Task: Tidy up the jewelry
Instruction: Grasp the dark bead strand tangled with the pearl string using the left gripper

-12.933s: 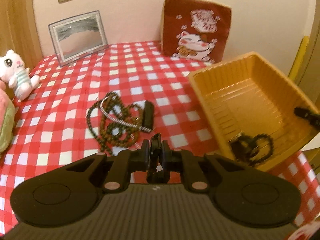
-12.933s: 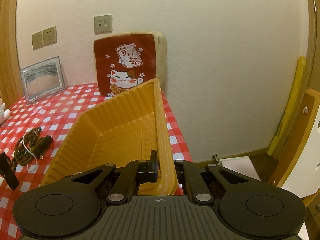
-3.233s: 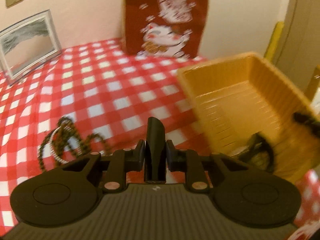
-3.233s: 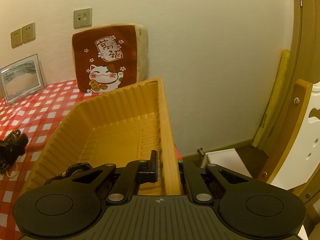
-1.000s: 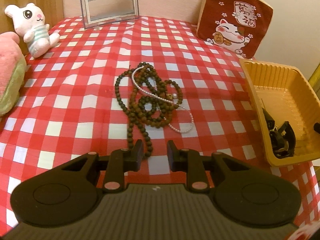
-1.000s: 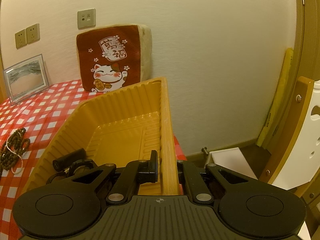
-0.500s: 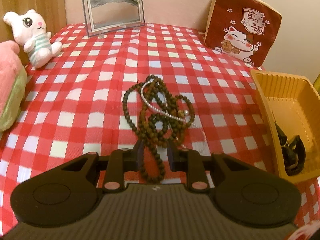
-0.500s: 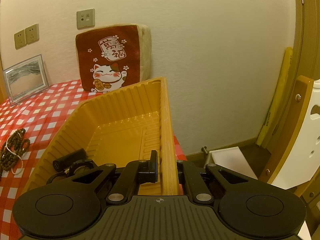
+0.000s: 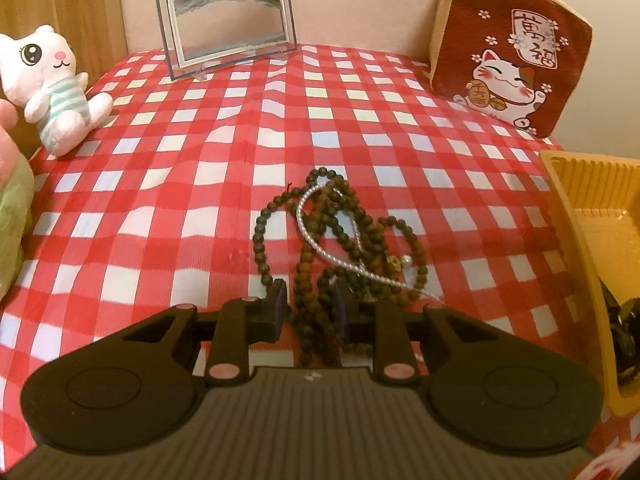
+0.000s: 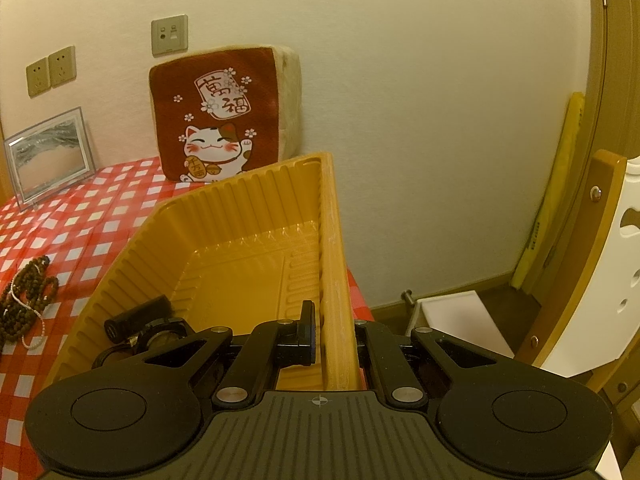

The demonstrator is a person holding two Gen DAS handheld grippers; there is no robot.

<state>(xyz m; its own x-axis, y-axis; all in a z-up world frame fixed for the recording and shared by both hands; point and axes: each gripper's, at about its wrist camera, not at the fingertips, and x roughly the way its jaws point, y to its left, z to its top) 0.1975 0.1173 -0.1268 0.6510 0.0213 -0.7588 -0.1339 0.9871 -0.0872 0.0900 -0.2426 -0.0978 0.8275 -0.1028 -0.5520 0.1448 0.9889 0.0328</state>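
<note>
Meanwhile, the left gripper [image 9: 310, 306] hangs over the tangled beads [image 9: 340, 236] on the checked cloth [image 9: 160, 200], its fingers narrowly parted astride the near strands, apparently ready to pinch. At right, the right gripper [image 10: 334, 338] is clamped on the tray [image 10: 240, 216] rim, seemingly steadying it for jewelry; dark pieces [image 10: 140, 320] already lie inside.

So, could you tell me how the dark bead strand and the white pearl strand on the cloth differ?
The dark bead strand has large brown beads; the white pearl strand has tiny pale ones. The dark bead strand lies in several heaped loops, the white pearl strand as one thin line across them. Only the dark bead strand runs between the left gripper fingers. Both lie tangled together on the checked cloth.
</note>
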